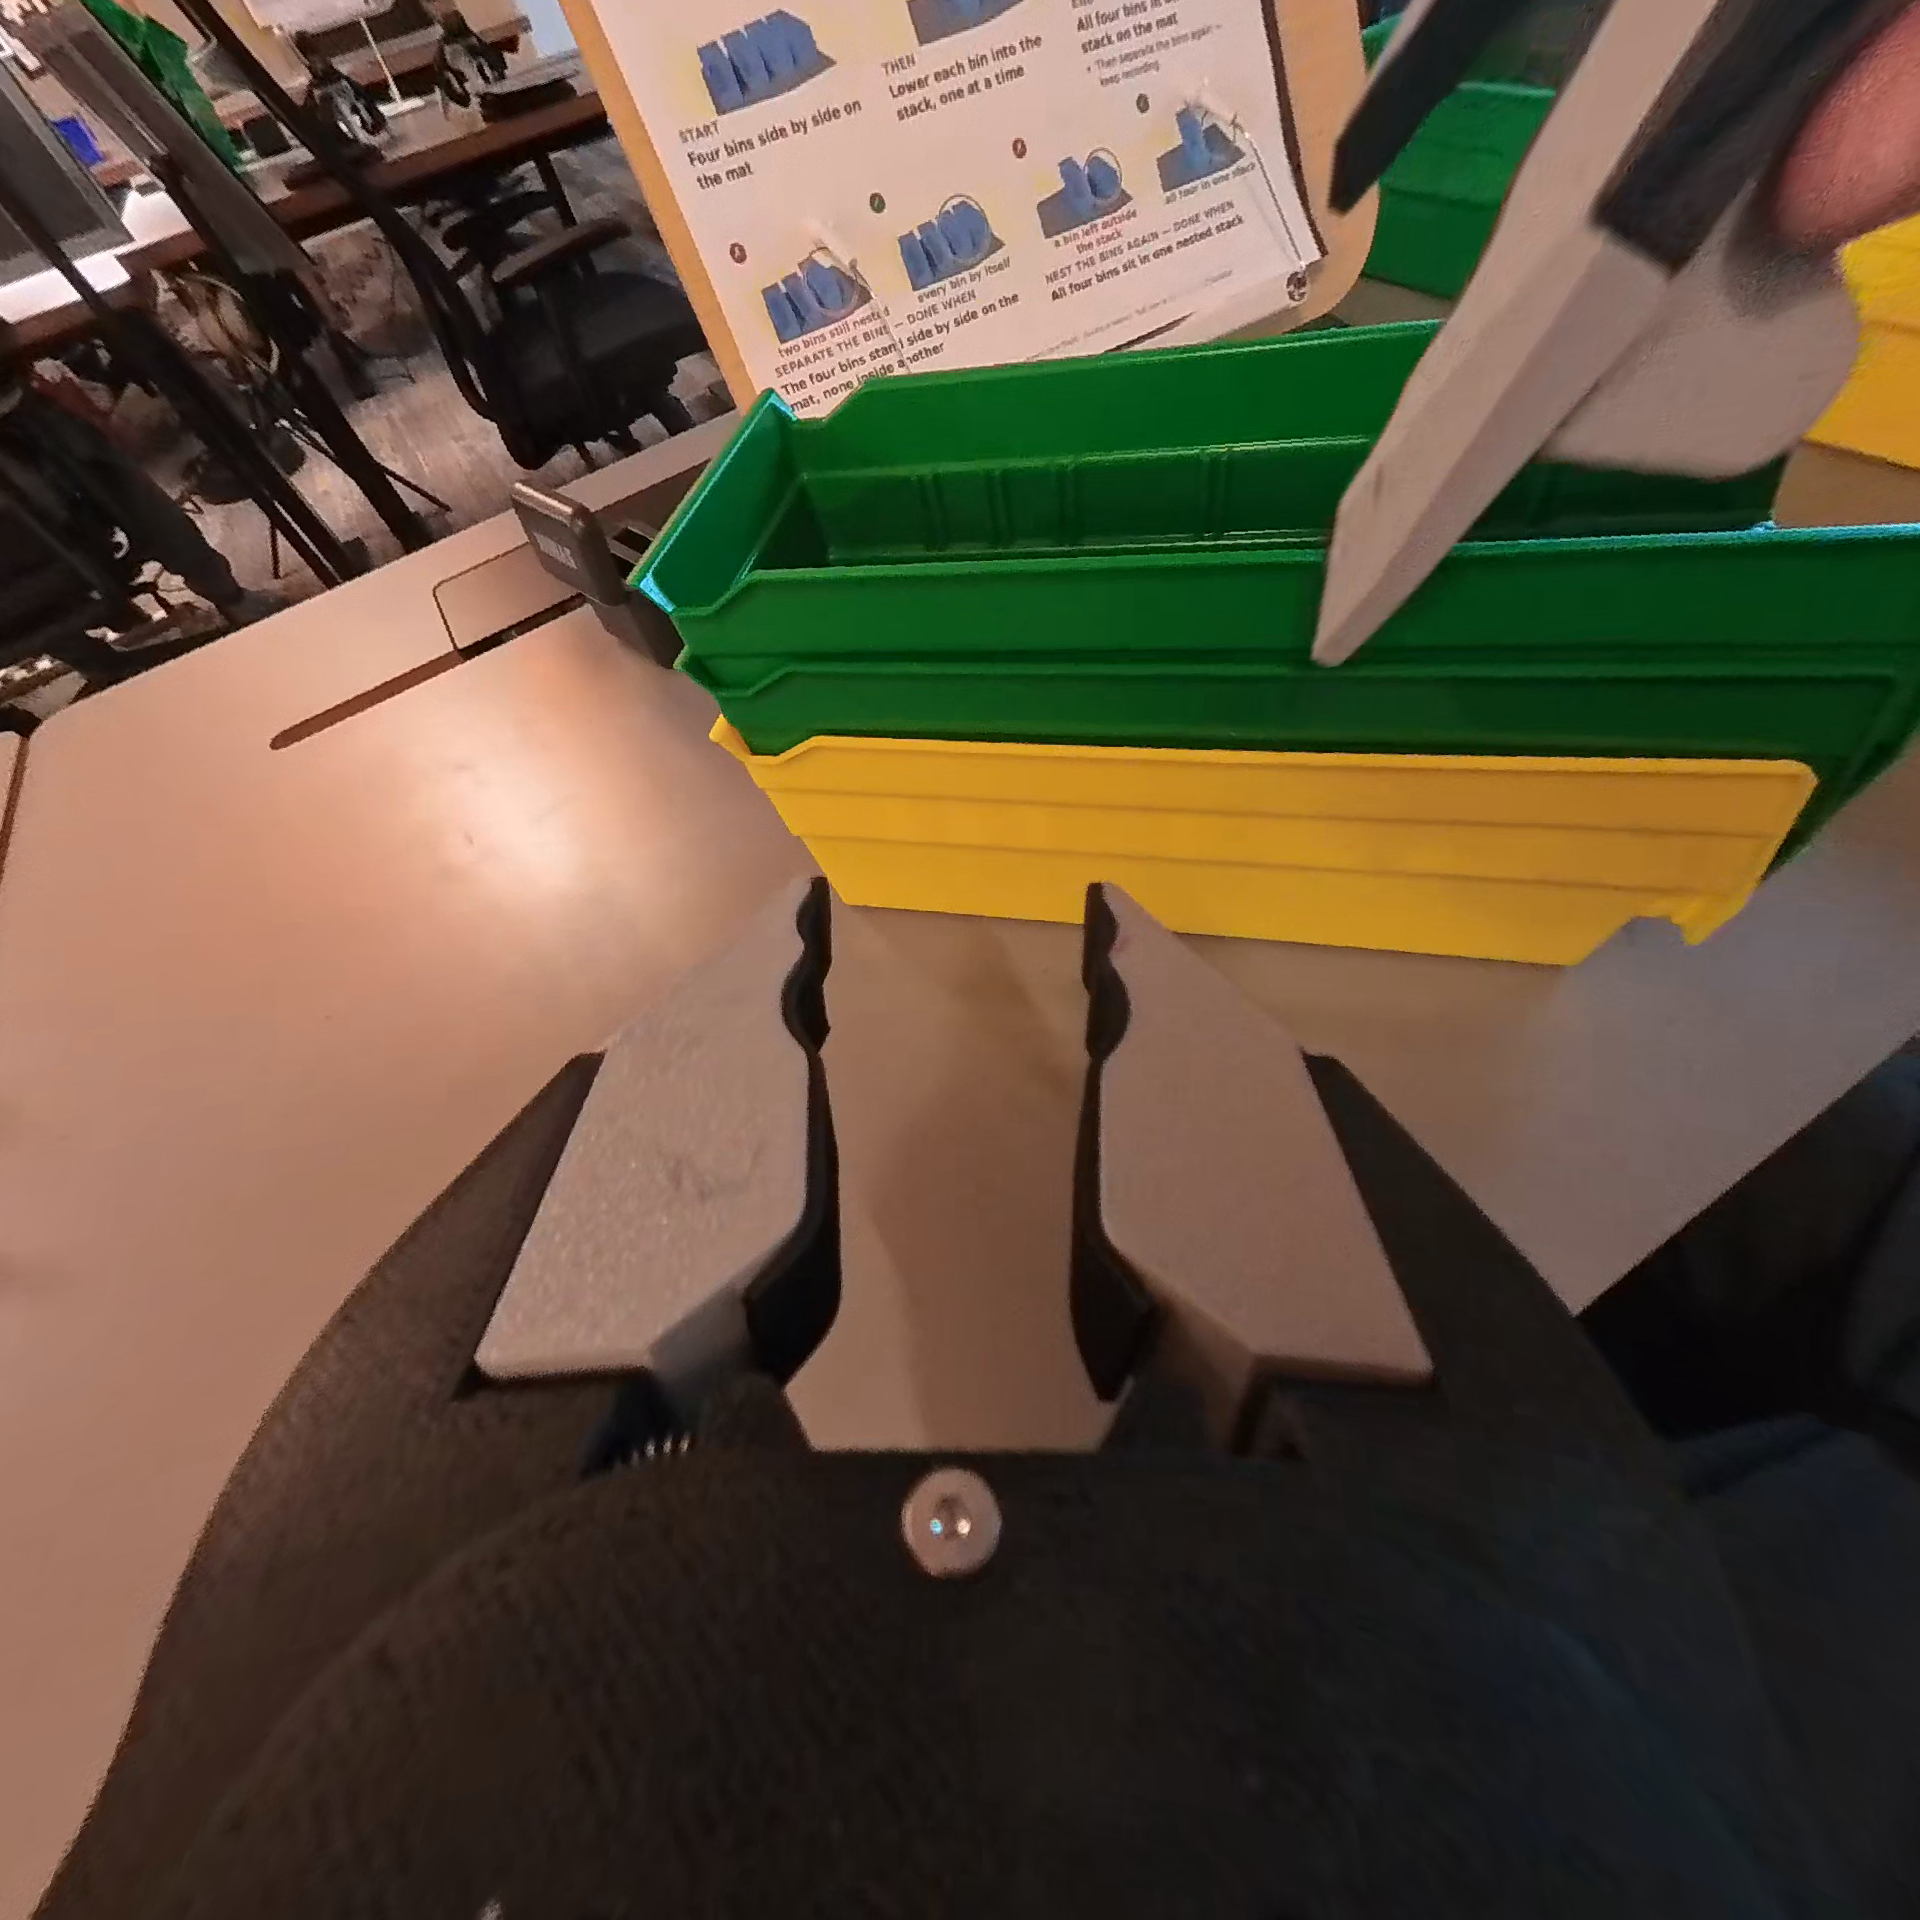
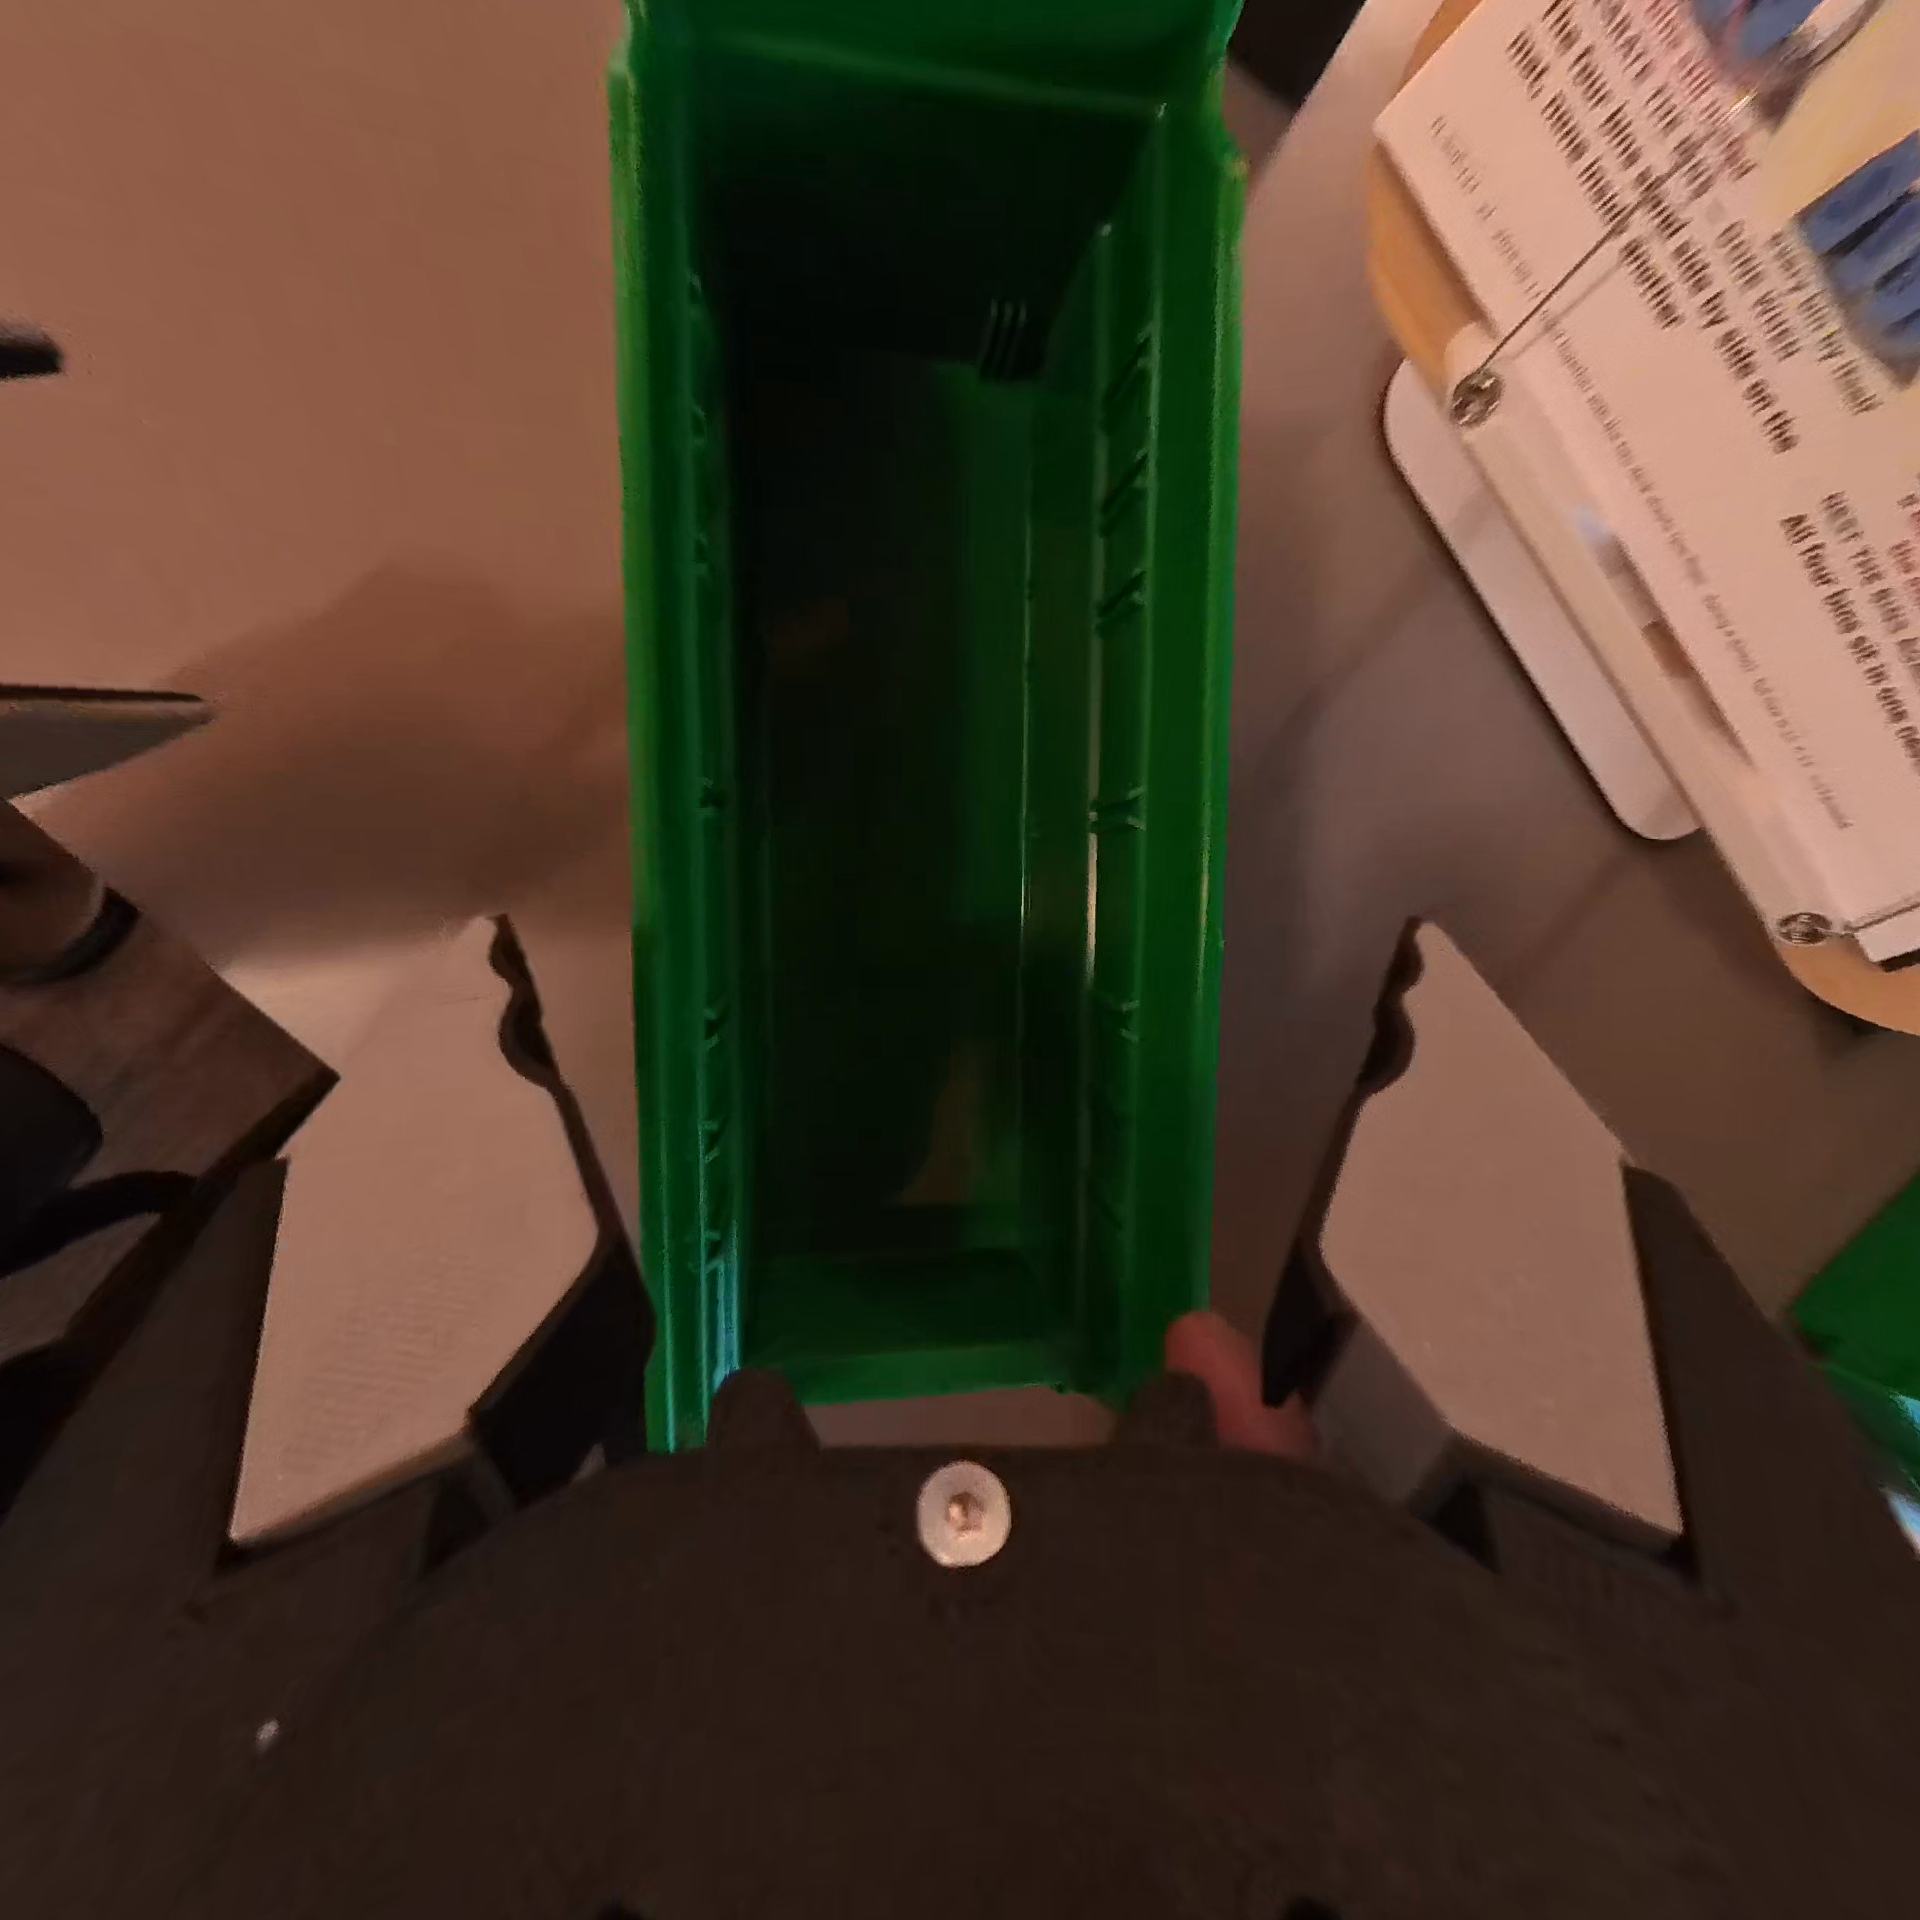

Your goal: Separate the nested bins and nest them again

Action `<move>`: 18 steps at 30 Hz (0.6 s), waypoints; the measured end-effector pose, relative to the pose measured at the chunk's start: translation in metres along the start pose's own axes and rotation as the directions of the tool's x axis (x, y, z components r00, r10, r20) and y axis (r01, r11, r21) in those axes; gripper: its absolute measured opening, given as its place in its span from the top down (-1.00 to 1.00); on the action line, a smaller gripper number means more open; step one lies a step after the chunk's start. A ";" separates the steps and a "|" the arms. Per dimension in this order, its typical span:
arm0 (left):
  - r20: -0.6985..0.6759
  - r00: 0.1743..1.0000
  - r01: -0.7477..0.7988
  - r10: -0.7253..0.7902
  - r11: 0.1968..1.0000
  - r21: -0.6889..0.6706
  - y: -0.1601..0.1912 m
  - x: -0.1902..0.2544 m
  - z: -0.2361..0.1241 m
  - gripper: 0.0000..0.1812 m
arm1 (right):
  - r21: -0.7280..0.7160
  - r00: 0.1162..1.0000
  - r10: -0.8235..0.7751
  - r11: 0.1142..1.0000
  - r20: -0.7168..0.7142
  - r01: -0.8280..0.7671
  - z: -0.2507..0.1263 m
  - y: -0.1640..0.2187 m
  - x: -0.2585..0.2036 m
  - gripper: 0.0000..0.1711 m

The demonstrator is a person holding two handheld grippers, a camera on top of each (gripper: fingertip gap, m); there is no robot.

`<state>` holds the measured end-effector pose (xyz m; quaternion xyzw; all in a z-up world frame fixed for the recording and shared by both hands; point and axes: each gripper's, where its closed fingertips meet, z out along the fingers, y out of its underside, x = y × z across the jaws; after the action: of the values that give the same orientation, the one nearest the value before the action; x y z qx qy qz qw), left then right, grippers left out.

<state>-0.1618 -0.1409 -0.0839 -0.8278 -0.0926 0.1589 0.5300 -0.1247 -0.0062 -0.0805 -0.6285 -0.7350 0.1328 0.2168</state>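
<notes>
Jaws on both grippers stand apart, empty. Right gripper straddles the top green bin, nested in the stack on the yellow bin; left gripper is near the yellow bin. Risk: tight nesting could lift the lower bins too.

Background of the workstation. The work surface is a smooth grey tabletop with a warm reddish sheen at its centre and a dark slot cut in it toward 10 o'clock. A black clamp-like fitting sits at its far edge. Beyond, toward 11 o'clock, stand dark-framed wooden tables and a black office chair on a mottled grey floor. At 12 o'clock a light wooden board carries a printed instruction sheet. In the right wrist view the board's white base rests on the tabletop at 2 o'clock.
</notes>
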 end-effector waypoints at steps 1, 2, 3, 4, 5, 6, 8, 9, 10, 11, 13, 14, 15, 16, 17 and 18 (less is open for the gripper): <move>0.001 1.000 0.004 -0.004 1.000 0.001 0.000 0.000 0.000 0.49 | -0.024 1.000 -0.006 1.000 0.008 0.006 0.005 0.003 0.000 -0.68; -0.002 1.000 0.008 -0.008 1.000 0.002 0.000 0.000 0.000 0.49 | -0.044 1.000 -0.016 0.999 0.021 0.016 0.010 0.005 -0.001 -0.58; -0.006 1.000 0.010 -0.010 1.000 0.003 -0.001 0.000 0.000 0.49 | -0.058 0.999 -0.028 0.998 0.039 0.031 0.013 0.007 -0.003 -0.50; -0.007 1.000 0.008 -0.008 1.000 0.004 -0.001 0.001 0.000 0.49 | -0.063 0.997 -0.032 0.997 0.070 0.036 0.015 0.007 -0.006 -0.40; -0.006 1.000 0.003 -0.003 1.000 0.004 -0.001 0.001 -0.001 0.49 | -0.064 0.996 -0.030 0.997 0.085 0.036 0.015 0.007 -0.007 -0.38; -0.004 1.000 -0.001 0.001 1.000 0.004 -0.002 0.002 -0.001 0.49 | -0.068 0.996 -0.039 0.997 0.085 0.045 0.015 0.007 -0.007 -0.37; -0.003 1.000 -0.005 0.005 1.000 0.007 -0.003 0.002 -0.001 0.49 | -0.075 0.995 -0.060 0.995 0.083 0.066 0.015 0.007 -0.007 -0.33; -0.005 1.000 -0.005 0.005 1.000 0.009 -0.004 0.003 -0.001 0.50 | -0.081 0.995 -0.062 0.994 0.083 0.069 0.014 0.008 -0.006 -0.29; -0.010 1.000 -0.005 0.006 1.000 0.010 -0.005 0.004 -0.001 0.50 | -0.088 0.994 -0.068 0.993 0.082 0.076 0.013 0.009 -0.006 -0.24; -0.013 1.000 -0.007 0.007 1.000 0.011 -0.005 0.006 -0.001 0.50 | -0.095 0.994 -0.078 0.992 0.080 0.085 0.012 0.009 -0.006 -0.19; -0.014 1.000 -0.014 0.014 1.000 0.010 -0.006 0.008 -0.001 0.49 | -0.105 0.993 -0.090 0.990 0.077 0.097 0.011 0.010 -0.006 -0.11; -0.015 1.000 -0.017 0.017 1.000 0.009 -0.006 0.009 -0.001 0.49 | -0.108 0.993 -0.089 0.989 0.078 0.097 0.011 0.010 -0.005 -0.07; -0.020 1.000 -0.017 0.017 1.000 0.010 -0.007 0.011 0.000 0.49 | -0.109 0.993 -0.088 0.989 0.079 0.097 0.011 0.009 -0.005 -0.05; -0.027 1.000 -0.015 0.015 1.000 0.012 -0.008 0.013 0.000 0.50 | -0.110 0.993 -0.088 0.989 0.081 0.097 0.010 0.009 -0.005 -0.03; -0.038 0.999 -0.013 0.014 1.000 0.016 -0.009 0.016 0.001 0.49 | -0.113 0.993 -0.089 0.989 0.082 0.098 0.010 0.010 -0.005 0.00; -0.048 0.999 -0.011 0.012 1.000 0.018 -0.011 0.019 0.001 0.49 | -0.115 0.993 -0.087 0.989 0.083 0.096 0.009 0.010 -0.005 0.02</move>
<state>-0.1447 -0.1295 -0.0778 -0.8271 -0.0734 0.1428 0.5386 -0.1201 -0.0088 -0.0935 -0.6002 -0.7777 0.1031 0.1561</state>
